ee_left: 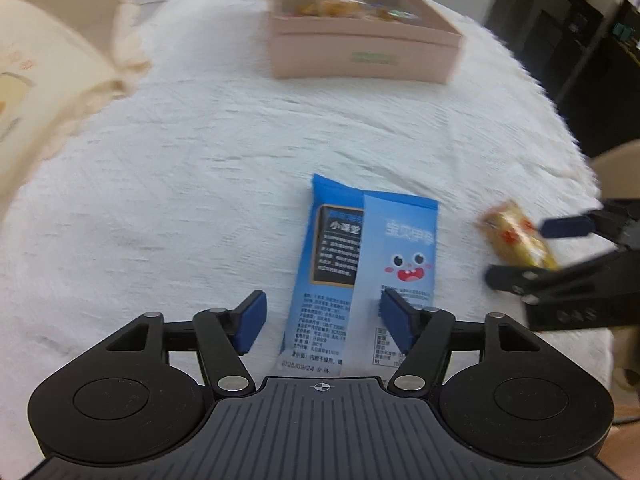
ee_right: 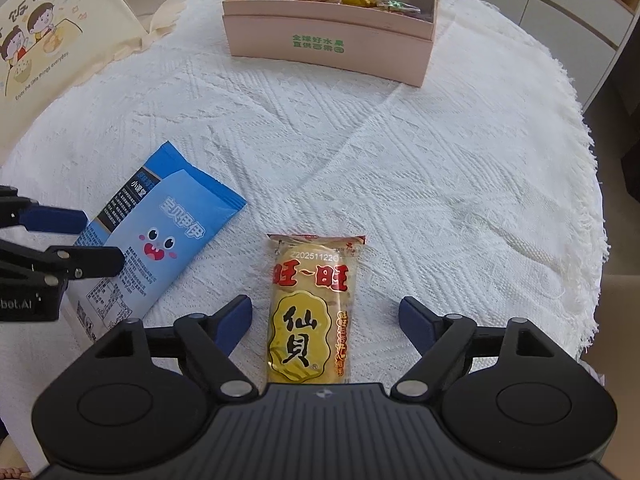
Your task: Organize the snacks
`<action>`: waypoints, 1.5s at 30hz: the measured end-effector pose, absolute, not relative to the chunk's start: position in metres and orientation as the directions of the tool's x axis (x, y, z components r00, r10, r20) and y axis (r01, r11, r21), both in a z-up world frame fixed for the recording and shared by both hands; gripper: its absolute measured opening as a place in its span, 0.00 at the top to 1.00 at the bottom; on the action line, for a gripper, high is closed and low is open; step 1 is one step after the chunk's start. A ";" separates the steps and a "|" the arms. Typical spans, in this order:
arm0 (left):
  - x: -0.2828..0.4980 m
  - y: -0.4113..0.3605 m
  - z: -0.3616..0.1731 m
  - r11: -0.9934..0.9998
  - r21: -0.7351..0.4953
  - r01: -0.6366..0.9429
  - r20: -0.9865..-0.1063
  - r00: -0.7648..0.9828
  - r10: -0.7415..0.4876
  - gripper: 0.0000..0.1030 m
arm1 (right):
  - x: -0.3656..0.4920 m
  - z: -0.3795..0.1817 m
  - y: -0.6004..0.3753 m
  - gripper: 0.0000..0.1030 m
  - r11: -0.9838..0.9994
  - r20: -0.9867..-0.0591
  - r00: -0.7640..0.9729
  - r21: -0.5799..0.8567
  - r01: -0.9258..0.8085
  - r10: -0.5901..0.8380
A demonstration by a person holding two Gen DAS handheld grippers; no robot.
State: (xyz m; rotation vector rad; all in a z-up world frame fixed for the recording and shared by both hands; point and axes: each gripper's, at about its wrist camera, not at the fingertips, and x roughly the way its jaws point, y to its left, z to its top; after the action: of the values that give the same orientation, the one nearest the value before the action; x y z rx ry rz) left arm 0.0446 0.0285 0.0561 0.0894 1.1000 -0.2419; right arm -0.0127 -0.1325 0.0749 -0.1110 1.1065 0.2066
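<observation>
A blue snack packet [ee_left: 360, 268] with a cartoon face lies flat on the white tablecloth; it also shows in the right wrist view [ee_right: 156, 240]. My left gripper [ee_left: 322, 322] is open, its jaws either side of the packet's near end, low over it. A yellow rice-cracker packet [ee_right: 310, 312] lies between the open jaws of my right gripper [ee_right: 326, 320]; it shows blurred in the left wrist view [ee_left: 520, 236]. A pink box [ee_right: 332, 28] with several wrapped snacks inside stands at the far side; it also shows in the left wrist view [ee_left: 360, 36].
A cream cloth bag [ee_right: 48, 36] with cartoon children lies at the far left. The round table's fringed cloth edge [ee_right: 588, 200] runs along the right. My left gripper shows at the left edge of the right wrist view [ee_right: 100, 240]. A chair back [ee_left: 620, 172] stands at the right.
</observation>
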 end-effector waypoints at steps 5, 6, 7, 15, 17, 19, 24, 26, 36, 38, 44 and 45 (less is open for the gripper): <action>0.051 0.057 0.072 0.982 -0.073 0.172 -0.864 0.481 -0.148 0.42 | -0.003 0.076 -0.110 0.21 0.952 -0.885 0.444 -0.004 -0.307 0.139; 0.049 0.059 0.076 0.977 -0.092 0.194 -0.858 0.483 -0.176 0.42 | 0.000 0.076 -0.107 0.21 0.949 -0.886 0.438 0.006 -0.314 0.150; 0.047 0.059 0.079 0.971 -0.102 0.218 -0.857 0.477 -0.197 0.42 | 0.004 0.076 -0.106 0.21 0.950 -0.889 0.432 0.011 -0.313 0.153; 0.034 0.009 0.058 0.926 0.014 0.378 -0.891 0.425 -0.160 0.24 | -0.002 0.091 -0.129 0.21 0.966 -0.878 0.455 0.030 -0.255 0.148; 0.035 0.004 0.057 0.923 -0.014 0.385 -0.889 0.417 -0.187 0.18 | -0.006 0.089 -0.134 0.21 0.967 -0.883 0.445 0.039 -0.251 0.151; 0.037 0.004 0.059 0.926 -0.032 0.375 -0.887 0.416 -0.200 0.19 | -0.009 0.083 -0.137 0.21 0.970 -0.892 0.430 0.034 -0.241 0.139; 0.048 0.019 0.059 0.955 -0.010 0.297 -0.885 0.442 -0.147 0.27 | -0.013 0.074 -0.138 0.21 0.975 -0.896 0.426 0.029 -0.218 0.122; 0.055 0.023 0.056 0.961 -0.003 0.275 -0.892 0.434 -0.126 0.25 | -0.015 0.073 -0.136 0.20 0.975 -0.894 0.433 0.019 -0.219 0.115; 0.065 0.029 0.051 0.966 -0.076 0.248 -0.899 0.403 -0.174 0.21 | -0.024 0.070 -0.141 0.12 0.983 -0.871 0.479 0.022 -0.182 0.108; 0.063 0.032 0.053 0.964 -0.107 0.245 -0.901 0.387 -0.199 0.22 | -0.024 0.069 -0.141 0.12 0.983 -0.871 0.478 0.023 -0.183 0.109; 0.043 0.044 0.057 0.971 -0.150 0.188 -0.909 0.360 -0.210 0.23 | -0.025 0.072 -0.143 0.12 0.976 -0.892 0.434 0.033 -0.217 0.126; 0.039 0.045 0.056 0.972 -0.153 0.176 -0.910 0.359 -0.208 0.23 | -0.027 0.073 -0.144 0.12 0.974 -0.893 0.430 0.035 -0.222 0.130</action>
State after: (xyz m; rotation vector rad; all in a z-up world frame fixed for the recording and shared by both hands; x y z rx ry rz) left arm 0.0390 0.0454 0.0563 -0.0301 1.1780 -0.2478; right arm -0.0270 -0.1438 0.0727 -0.0929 1.1049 0.2196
